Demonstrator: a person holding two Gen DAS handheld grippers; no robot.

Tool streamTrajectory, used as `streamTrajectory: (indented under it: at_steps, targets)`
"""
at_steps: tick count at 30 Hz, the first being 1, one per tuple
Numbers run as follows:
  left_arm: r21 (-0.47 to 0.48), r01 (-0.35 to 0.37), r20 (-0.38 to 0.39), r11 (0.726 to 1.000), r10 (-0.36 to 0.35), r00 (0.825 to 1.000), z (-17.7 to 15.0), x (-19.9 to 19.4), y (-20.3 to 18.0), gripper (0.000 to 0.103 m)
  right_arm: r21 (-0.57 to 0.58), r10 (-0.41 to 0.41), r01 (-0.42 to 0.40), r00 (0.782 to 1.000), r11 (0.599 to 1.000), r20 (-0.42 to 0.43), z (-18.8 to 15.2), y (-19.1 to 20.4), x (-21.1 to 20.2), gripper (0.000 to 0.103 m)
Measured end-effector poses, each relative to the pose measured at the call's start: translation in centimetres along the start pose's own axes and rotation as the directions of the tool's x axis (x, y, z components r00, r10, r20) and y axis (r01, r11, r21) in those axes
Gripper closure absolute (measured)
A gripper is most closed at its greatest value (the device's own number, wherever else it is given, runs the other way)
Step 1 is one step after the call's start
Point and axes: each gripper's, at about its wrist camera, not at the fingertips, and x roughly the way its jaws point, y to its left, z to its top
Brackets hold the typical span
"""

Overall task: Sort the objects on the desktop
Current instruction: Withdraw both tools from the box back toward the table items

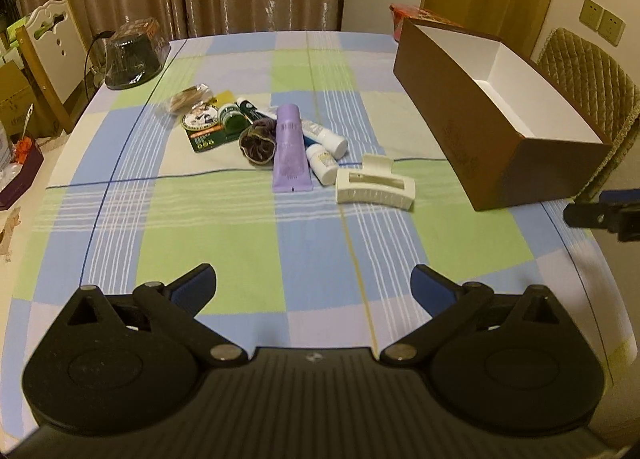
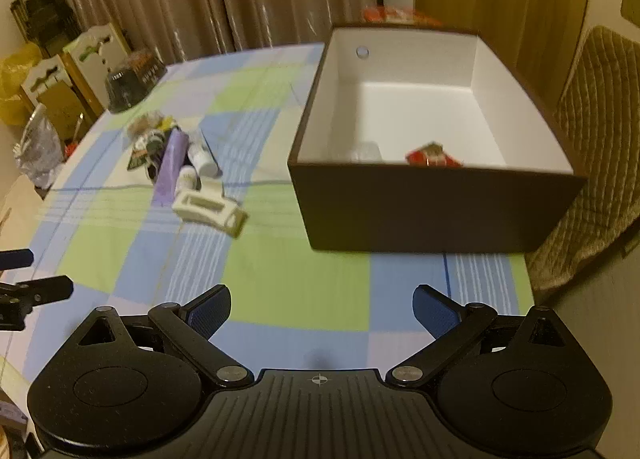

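Observation:
A heap of small items lies mid-table: a purple tube [image 1: 290, 149], white bottles [image 1: 322, 163], a dark scrunchie [image 1: 258, 141], a green card pack [image 1: 208, 127] and a cream hair claw [image 1: 374, 185]. To their right stands a brown box [image 1: 472, 131] with a white inside. In the right wrist view the box [image 2: 436, 207] holds a red packet [image 2: 432, 157] and a pale item [image 2: 366, 151]. My left gripper [image 1: 314, 283] hangs open over bare cloth, well short of the heap. My right gripper [image 2: 322, 305] is open too, in front of the box, holding nothing.
A checked cloth [image 1: 248, 251] covers the table. A dark domed container [image 1: 132, 55] sits at the far left corner. Chairs stand at the left [image 1: 52, 43] and right [image 1: 592, 75]. The table's right edge runs close beside the box. The heap [image 2: 180, 167] lies left of the box.

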Motion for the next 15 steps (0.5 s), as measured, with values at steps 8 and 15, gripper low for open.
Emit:
streamTrajectory:
  at_steps: [8, 15]
  targets:
    - [-0.010, 0.015, -0.007, 1.000, -0.015, 1.000, -0.8, -0.3, 0.2, 0.001, -0.006, 0.016, -0.017, 0.999, 1.000, -0.028, -0.5, 0.8, 0.4, 0.003]
    - [-0.012, 0.015, -0.013, 1.000, -0.016, 1.000, -1.0, -0.2, 0.2, 0.001, -0.043, 0.050, -0.051, 0.998, 0.998, -0.023, -0.1, 2.3, 0.7, 0.003]
